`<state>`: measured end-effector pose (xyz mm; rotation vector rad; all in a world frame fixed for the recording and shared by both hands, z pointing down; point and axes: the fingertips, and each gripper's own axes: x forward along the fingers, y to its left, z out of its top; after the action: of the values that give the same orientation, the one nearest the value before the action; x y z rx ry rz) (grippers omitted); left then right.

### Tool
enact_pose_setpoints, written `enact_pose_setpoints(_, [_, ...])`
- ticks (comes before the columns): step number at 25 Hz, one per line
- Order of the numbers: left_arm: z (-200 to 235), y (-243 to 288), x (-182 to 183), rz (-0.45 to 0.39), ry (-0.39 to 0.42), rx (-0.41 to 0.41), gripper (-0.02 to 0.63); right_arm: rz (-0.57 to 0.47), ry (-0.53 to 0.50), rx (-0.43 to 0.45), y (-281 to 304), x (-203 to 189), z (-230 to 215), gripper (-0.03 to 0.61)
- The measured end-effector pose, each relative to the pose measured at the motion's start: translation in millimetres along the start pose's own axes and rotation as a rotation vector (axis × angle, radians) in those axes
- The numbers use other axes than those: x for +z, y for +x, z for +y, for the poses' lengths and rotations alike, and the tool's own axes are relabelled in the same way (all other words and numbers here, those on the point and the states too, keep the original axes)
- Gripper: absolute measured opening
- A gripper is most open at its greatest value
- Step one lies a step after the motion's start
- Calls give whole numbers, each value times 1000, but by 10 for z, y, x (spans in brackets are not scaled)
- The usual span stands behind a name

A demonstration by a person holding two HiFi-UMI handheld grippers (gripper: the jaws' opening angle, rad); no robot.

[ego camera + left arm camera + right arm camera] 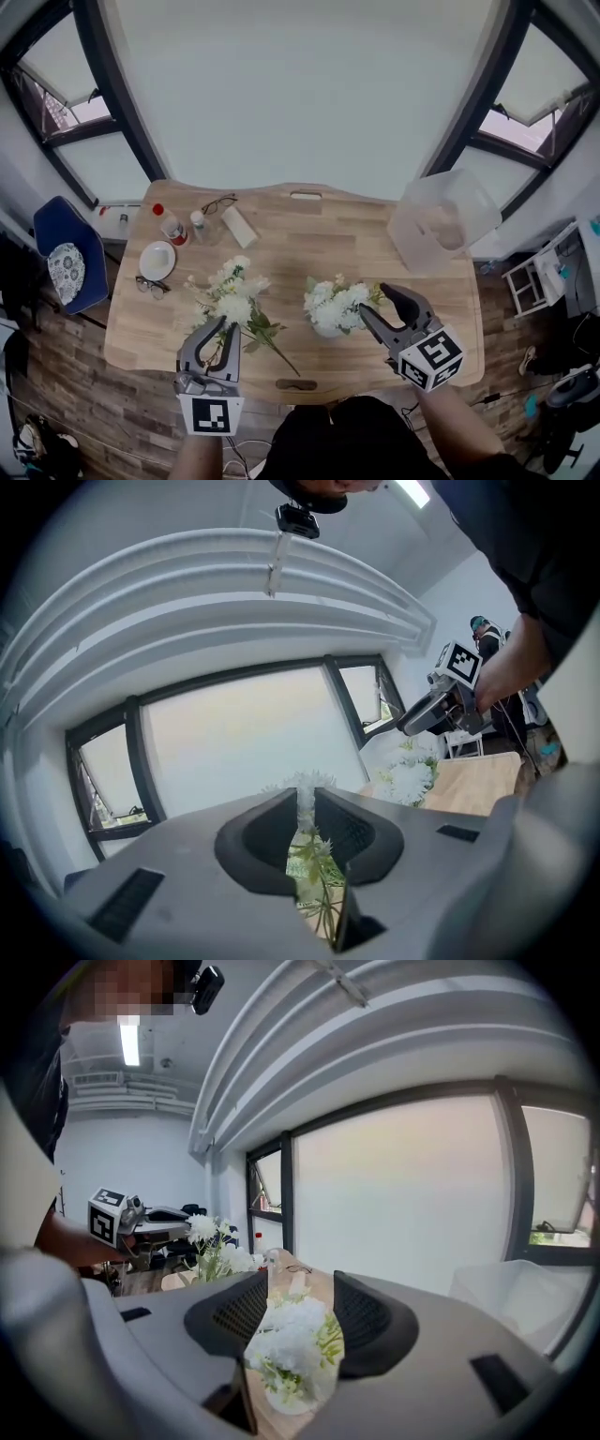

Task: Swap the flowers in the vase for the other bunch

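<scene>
Wooden table, vase near front edge.

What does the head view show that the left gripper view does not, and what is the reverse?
Only the head view: plate, glasses, clear box, blue chair. Only the left gripper view: the head camera and a ceiling light. Both: the bunch in the left gripper, and the open right gripper near the vase flowers.

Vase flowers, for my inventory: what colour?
The vase flowers are white; right gripper view shows them best.
</scene>
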<state>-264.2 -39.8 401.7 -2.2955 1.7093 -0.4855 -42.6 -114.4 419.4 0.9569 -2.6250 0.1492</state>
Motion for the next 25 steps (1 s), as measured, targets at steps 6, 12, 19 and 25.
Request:
enact_pose_setpoints(6, [-70, 111, -43, 12, 3, -36, 58, 63, -38, 11, 121, -134, -75, 250])
enact_pose_setpoints(12, [-19, 202, -86, 50, -8, -11, 58, 112, -18, 63, 314, -282, -133, 250])
enact_pose_setpoints(19, [-46, 316, -64, 75, 5, 17, 58, 162, 15, 133, 461, -481, -177, 249])
enact_pose_setpoints(25, [-16, 329, -22, 87, 13, 40, 58, 188, 35, 143, 528, -529, -248, 221])
